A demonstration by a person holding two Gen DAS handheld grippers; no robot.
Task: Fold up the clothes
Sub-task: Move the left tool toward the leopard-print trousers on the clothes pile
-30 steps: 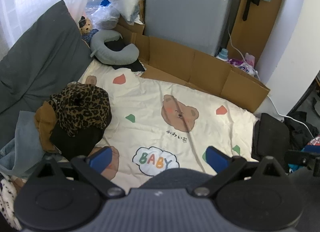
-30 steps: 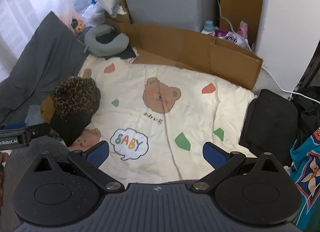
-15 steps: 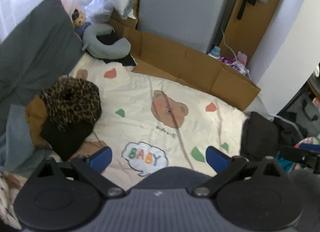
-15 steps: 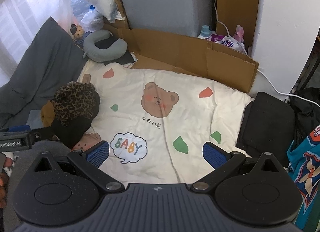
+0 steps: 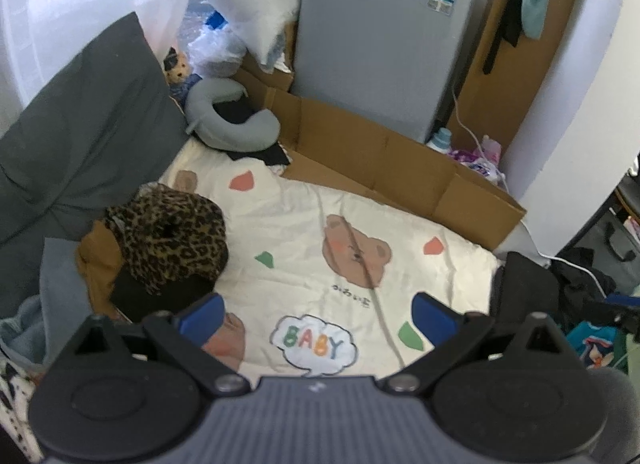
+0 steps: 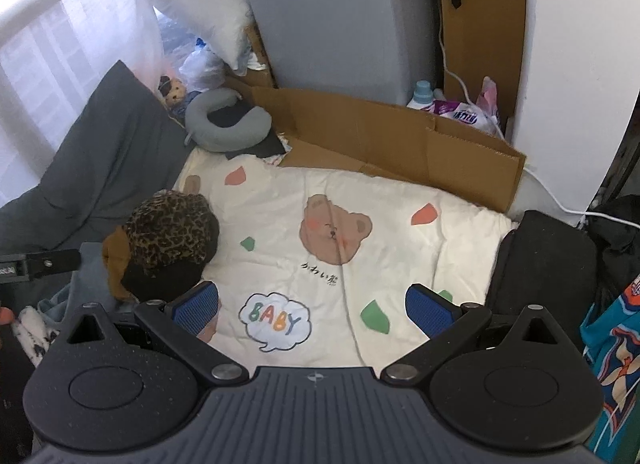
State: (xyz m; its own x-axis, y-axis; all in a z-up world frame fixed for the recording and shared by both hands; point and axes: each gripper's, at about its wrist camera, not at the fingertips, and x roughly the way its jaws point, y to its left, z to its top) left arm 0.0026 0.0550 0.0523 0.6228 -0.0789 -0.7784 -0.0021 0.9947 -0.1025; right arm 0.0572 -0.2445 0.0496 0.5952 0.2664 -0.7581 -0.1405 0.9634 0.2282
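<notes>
Your left tool and right tool gape wide, empty; clothes pile, left of frame, sits unfolded; everything remains.

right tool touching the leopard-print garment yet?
Apart. The right wrist view shows the right tool open and empty above the cream quilt, with quilt visible between its left pad and the leopard-print garment on the clothes pile.

A home bedroom: bear-print quilt, pillows, clothes pile.
</notes>
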